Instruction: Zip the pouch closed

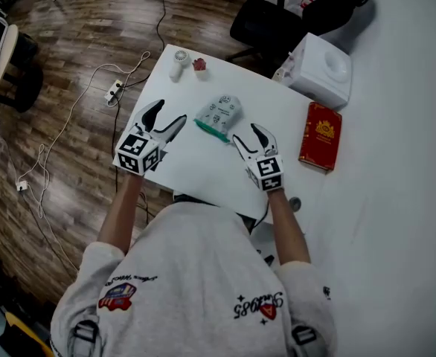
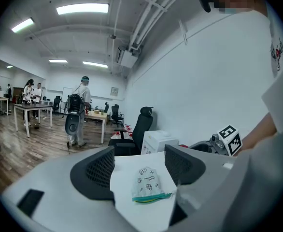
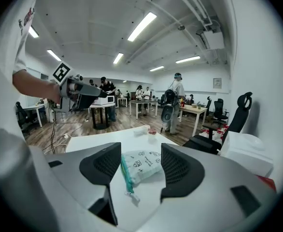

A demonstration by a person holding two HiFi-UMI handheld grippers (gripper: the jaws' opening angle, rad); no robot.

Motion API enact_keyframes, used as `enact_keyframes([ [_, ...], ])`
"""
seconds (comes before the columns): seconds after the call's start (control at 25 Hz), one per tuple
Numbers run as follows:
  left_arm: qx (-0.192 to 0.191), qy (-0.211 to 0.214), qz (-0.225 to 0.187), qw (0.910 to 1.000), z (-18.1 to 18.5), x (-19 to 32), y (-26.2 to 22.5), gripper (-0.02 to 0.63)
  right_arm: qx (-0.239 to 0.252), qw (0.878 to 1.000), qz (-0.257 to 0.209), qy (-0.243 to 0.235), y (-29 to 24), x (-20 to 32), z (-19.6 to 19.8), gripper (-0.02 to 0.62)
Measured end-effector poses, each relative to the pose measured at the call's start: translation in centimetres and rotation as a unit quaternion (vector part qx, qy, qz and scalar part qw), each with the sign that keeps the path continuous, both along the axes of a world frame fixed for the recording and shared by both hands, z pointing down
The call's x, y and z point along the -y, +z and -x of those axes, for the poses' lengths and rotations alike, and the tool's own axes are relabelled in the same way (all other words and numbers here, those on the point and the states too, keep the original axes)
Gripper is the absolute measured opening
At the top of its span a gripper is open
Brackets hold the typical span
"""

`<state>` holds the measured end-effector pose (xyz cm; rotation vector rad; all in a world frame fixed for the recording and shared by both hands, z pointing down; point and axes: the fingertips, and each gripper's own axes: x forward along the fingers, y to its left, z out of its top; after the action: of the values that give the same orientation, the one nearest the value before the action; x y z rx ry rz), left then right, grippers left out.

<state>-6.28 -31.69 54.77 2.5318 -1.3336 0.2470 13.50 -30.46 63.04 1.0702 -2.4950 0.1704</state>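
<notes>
Right gripper (image 3: 140, 149) stands open, jaws well apart, nothing pressed between the pads; in its own view the pouch (image 3: 144, 164) lies flat on the white table (image 3: 98, 141) just past the tips, framed in the gap. The pouch's teal zip edge (image 3: 125, 175) runs along the side toward the left jaw and ends in a small pull tab (image 3: 132, 196) nearest the camera. Left gripper (image 2: 139, 151) is likewise open and empty, with the pouch (image 2: 146, 182) in line between its jaws, zip edge (image 2: 151, 196) facing the camera. The head view corrects both sightlines: the pouch (image 1: 219, 114) sits between the two grippers, clear of each. The right gripper (image 1: 246, 134) has its tips just beside the near end of the zip edge (image 1: 210, 131), and the left gripper (image 1: 170, 111) is near the pouch's opposite side. Contact cannot be confirmed. Only the head view shows the red book (image 1: 321, 136) near the table's right edge (image 1: 196, 169). The left gripper view alone shows the right gripper's marker cube (image 2: 231, 139); the right gripper view alone shows the pull tab. Whether the zip is open or shut cannot be told.
</notes>
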Motion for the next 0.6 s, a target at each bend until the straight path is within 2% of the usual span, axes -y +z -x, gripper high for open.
enact_keyframes([
  [0.28, 0.009, -0.035, 0.021, 0.9991, 2.9, -1.7, 1.6, 0.316, -0.056, 0.991, 0.077, -0.092, 7.1, -1.6, 1.5, 0.248],
  [0.6, 0.015, -0.085, 0.043, 0.9953, 6.5, -4.0, 2.9, 0.316, -0.114, 0.969, 0.141, -0.171, 13.4, -3.3, 2.0, 0.235],
])
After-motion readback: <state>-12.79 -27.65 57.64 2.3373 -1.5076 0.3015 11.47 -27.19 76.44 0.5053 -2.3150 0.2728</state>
